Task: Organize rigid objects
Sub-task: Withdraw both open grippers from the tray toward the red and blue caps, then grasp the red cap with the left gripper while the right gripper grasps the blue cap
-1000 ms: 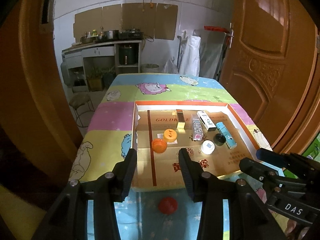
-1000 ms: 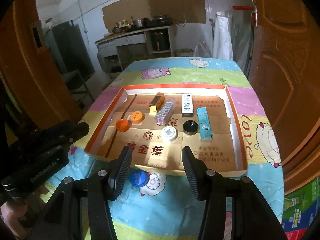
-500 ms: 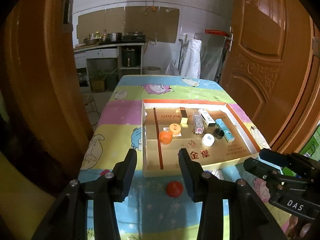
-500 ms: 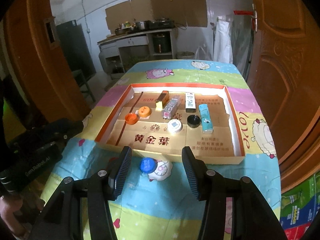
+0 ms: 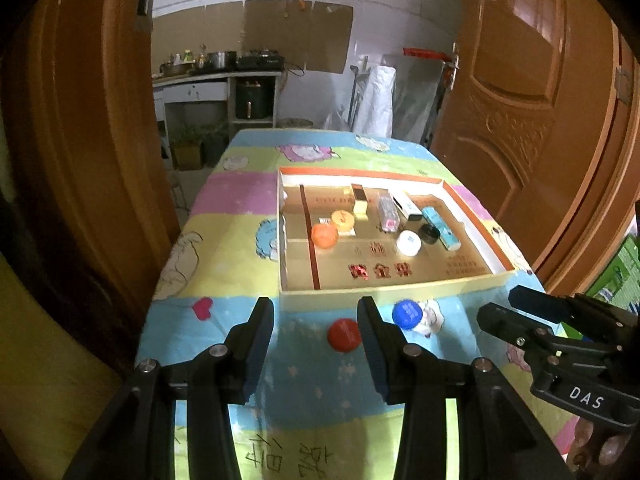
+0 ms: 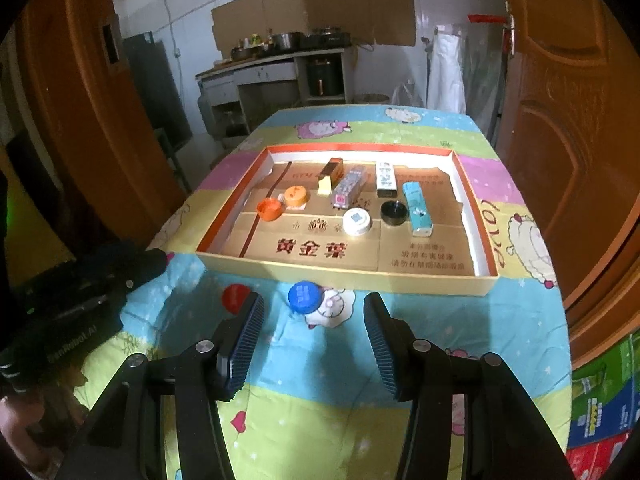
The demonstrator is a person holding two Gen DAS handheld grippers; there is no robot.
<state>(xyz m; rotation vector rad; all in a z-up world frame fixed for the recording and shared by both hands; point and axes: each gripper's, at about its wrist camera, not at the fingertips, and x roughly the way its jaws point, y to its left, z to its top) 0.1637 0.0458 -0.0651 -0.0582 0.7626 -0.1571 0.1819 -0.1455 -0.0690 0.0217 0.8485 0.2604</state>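
At table's near edge, outside tray (image 6: 486, 280): red cap (image 5: 344, 334) and blue cap (image 6: 305, 297) await sorting. Left gripper (image 5: 316, 334) and right gripper (image 6: 313, 334) both released, nothing held, each lined up w/ one cap, prob. for pickup into tray.

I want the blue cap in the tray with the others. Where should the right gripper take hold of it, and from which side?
Grip the blue cap across its round rim, coming from above. It lies flat on the tablecloth, just outside the tray's near wall, so only its low side wall offers opposing faces. The right gripper is open, with the cap just beyond its fingertips.
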